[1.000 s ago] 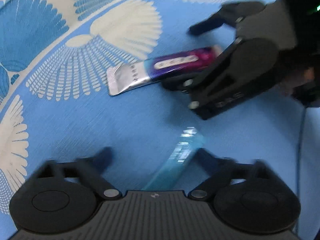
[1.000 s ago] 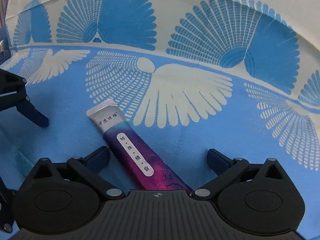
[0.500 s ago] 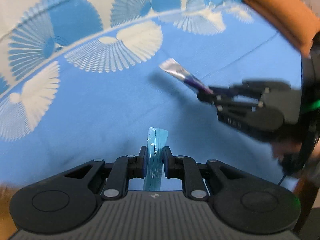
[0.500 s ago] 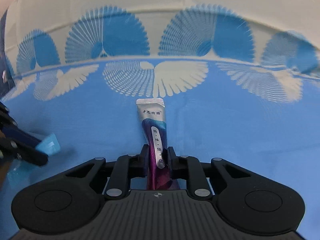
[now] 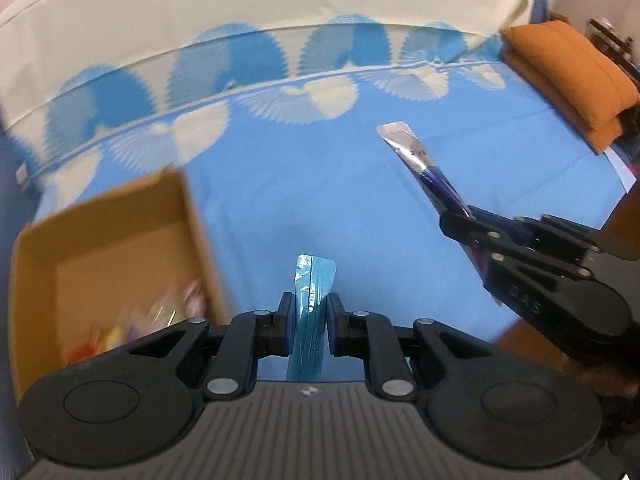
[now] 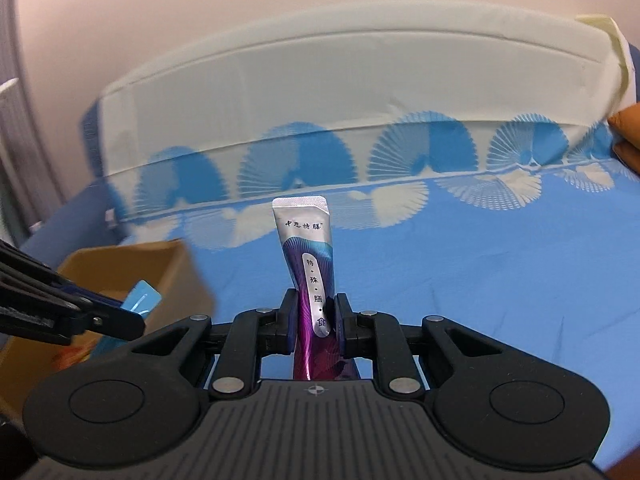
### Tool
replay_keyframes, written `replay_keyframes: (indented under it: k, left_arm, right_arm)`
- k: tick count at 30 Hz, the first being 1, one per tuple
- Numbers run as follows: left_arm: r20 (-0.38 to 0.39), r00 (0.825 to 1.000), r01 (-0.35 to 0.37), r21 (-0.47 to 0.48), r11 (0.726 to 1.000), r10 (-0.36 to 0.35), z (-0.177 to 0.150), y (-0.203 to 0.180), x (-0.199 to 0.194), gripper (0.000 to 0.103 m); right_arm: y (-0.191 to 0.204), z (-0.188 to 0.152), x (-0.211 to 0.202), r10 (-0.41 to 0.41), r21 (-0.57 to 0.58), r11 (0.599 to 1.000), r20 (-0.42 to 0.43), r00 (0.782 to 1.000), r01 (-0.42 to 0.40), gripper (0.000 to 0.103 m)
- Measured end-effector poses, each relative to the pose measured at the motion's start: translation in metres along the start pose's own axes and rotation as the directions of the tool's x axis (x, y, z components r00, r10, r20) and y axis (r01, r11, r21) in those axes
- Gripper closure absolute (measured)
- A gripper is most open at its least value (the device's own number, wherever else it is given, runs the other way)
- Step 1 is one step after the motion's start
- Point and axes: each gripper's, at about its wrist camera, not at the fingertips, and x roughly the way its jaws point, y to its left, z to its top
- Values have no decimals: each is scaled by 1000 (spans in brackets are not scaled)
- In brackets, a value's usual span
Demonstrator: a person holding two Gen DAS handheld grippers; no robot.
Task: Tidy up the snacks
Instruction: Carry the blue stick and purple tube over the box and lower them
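Two sachets, one per tool. My left gripper (image 5: 307,316) pinches the blue sachet (image 5: 312,300); my right gripper (image 6: 316,316) pinches the purple sachet (image 6: 310,264). One cardboard box (image 5: 120,216) lies left, on the blue bedspread (image 5: 300,184) with open cloth beyond.

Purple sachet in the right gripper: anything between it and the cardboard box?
The left gripper, shut on the blue sachet, sits between the purple sachet and the cardboard box in the right wrist view. Nothing lies on the blue sheet between.
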Motion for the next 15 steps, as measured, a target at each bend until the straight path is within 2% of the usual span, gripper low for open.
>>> replay_keyframes:
  k: [5, 10, 15]
  left_arm:
    - [-12, 996, -91, -80, 993, 90, -56, 31, -47, 86]
    - [19, 987, -155, -153, 976, 159, -107, 60, -89, 86]
    - [45, 983, -163, -221, 962, 177, -146, 79, -119, 86]
  right_arm:
    - [59, -19, -54, 87, -9, 996, -46, 995, -88, 83]
    - [117, -41, -97, 201, -35, 978, -83, 976, -205, 83]
    - [163, -55, -121, 258, -126, 954, -122, 958, -273, 83]
